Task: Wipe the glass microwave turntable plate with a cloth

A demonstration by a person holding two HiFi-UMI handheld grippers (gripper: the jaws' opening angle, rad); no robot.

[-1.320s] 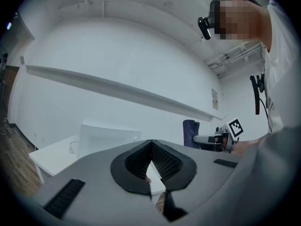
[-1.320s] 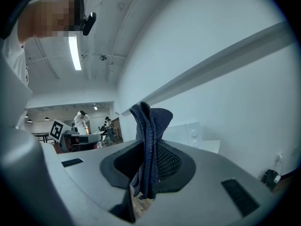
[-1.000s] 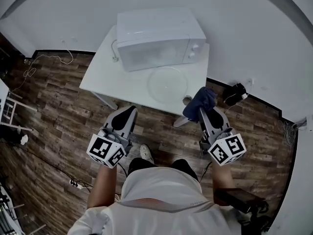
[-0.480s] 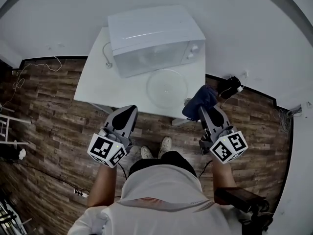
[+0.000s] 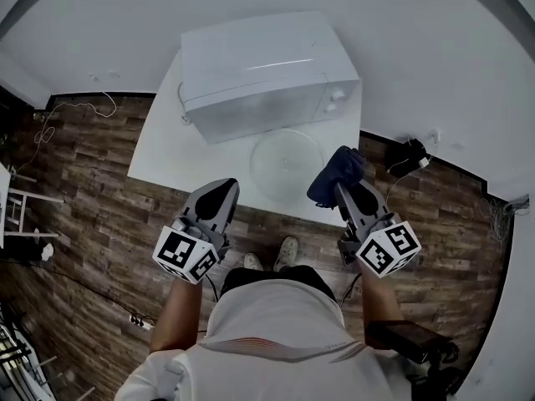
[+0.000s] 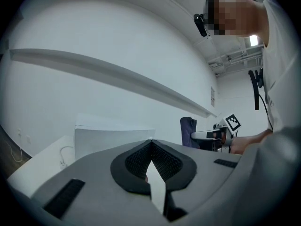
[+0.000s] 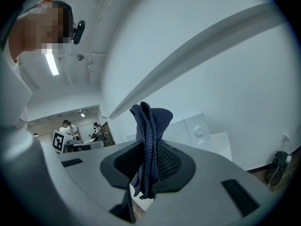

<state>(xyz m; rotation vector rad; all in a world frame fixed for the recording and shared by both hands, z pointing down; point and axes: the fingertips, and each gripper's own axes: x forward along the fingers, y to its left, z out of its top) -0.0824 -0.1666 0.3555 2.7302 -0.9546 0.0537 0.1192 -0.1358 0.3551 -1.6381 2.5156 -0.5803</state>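
The clear glass turntable plate (image 5: 287,160) lies flat on the white table (image 5: 180,155), in front of the white microwave (image 5: 266,63). My right gripper (image 5: 340,185) is shut on a dark blue cloth (image 5: 335,174), held up just right of the plate's edge. In the right gripper view the cloth (image 7: 148,140) stands pinched between the jaws. My left gripper (image 5: 220,194) hovers over the table's near edge, left of the plate, shut with nothing in it. In the left gripper view (image 6: 150,150) the jaws meet at their tips.
The table stands against a white wall on a dark wood floor (image 5: 100,215). A white cable (image 5: 180,98) hangs by the microwave's left side. A black cable bundle (image 5: 411,154) lies on the floor at right. The person's shoes (image 5: 289,249) show below the table edge.
The view has shifted slightly; both grippers have edged closer to the table. The right gripper with the cloth now sits nearer the plate's right edge.
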